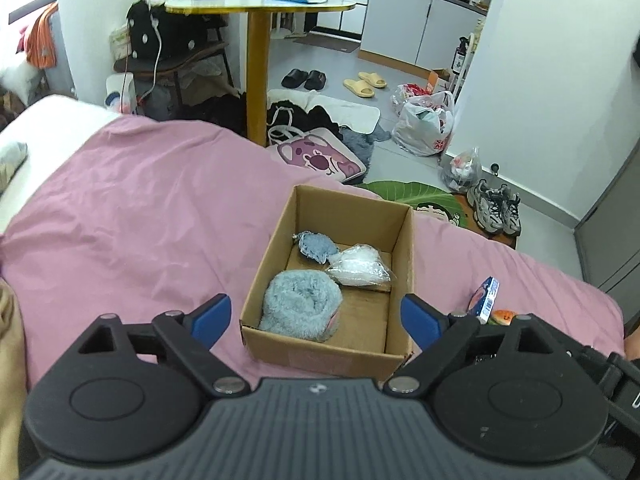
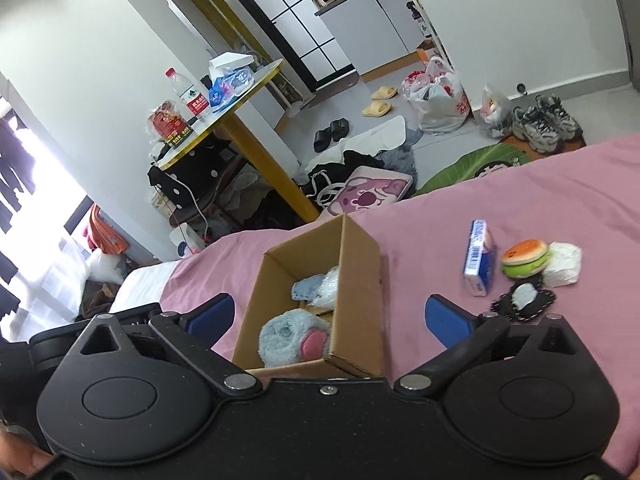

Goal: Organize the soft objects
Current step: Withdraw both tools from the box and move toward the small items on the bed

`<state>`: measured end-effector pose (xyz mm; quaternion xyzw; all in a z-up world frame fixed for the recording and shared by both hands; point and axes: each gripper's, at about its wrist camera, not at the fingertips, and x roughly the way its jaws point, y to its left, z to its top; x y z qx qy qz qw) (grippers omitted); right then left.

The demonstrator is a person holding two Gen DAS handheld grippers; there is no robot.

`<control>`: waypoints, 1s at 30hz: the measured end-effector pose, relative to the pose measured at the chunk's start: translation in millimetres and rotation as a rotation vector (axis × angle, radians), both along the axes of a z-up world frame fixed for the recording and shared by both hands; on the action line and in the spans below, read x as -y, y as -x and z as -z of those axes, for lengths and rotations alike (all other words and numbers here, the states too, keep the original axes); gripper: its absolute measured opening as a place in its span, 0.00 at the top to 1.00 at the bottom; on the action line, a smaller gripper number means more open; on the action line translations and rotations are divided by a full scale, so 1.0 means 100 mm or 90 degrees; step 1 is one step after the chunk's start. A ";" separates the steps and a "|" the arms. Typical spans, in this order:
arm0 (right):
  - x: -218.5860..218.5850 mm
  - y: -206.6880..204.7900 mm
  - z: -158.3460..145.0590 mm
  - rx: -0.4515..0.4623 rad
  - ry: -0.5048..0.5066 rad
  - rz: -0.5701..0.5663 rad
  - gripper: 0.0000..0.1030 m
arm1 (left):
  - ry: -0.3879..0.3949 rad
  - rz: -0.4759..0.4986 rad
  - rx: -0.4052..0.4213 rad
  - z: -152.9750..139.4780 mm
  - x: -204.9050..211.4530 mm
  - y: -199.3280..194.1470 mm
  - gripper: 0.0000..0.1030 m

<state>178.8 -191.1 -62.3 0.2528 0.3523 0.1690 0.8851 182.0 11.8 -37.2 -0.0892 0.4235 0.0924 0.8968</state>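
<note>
Left tongs (image 1: 316, 320) and right tongs (image 2: 330, 318) spread, empty | fluffy roll (image 1: 300, 306) inside box (image 1: 404, 248); burger toy (image 2: 525, 258) on bed (image 2: 560, 184), maybe squishy | risk: slipping from a shallow pinch

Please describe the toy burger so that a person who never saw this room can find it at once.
On the pink bed cover, look to the right of the open cardboard box. A small group lies there: a blue packet, a white tissue pack and a black patch. The toy burger is the only round one, orange on top and green below.
</note>
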 end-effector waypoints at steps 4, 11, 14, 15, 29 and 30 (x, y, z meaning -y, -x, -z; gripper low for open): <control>0.07 0.04 -0.04 0.004 0.004 -0.003 0.00 | -0.015 0.017 0.007 -0.06 0.09 0.06 0.05; 0.26 0.11 -0.12 0.014 0.012 0.007 0.00 | -0.027 0.042 0.025 -0.16 0.22 0.15 0.01; 0.34 0.14 -0.15 0.018 0.014 0.017 0.00 | -0.019 0.049 0.029 -0.18 0.26 0.18 0.00; 0.37 0.15 -0.16 0.020 0.017 0.023 0.00 | -0.020 0.049 0.032 -0.19 0.27 0.18 0.00; 0.68 0.23 -0.25 0.023 0.015 0.044 0.00 | -0.022 0.068 0.047 -0.22 0.43 0.29 0.00; 0.71 0.23 -0.26 0.023 0.016 0.041 0.00 | -0.011 0.072 0.046 -0.22 0.43 0.29 0.00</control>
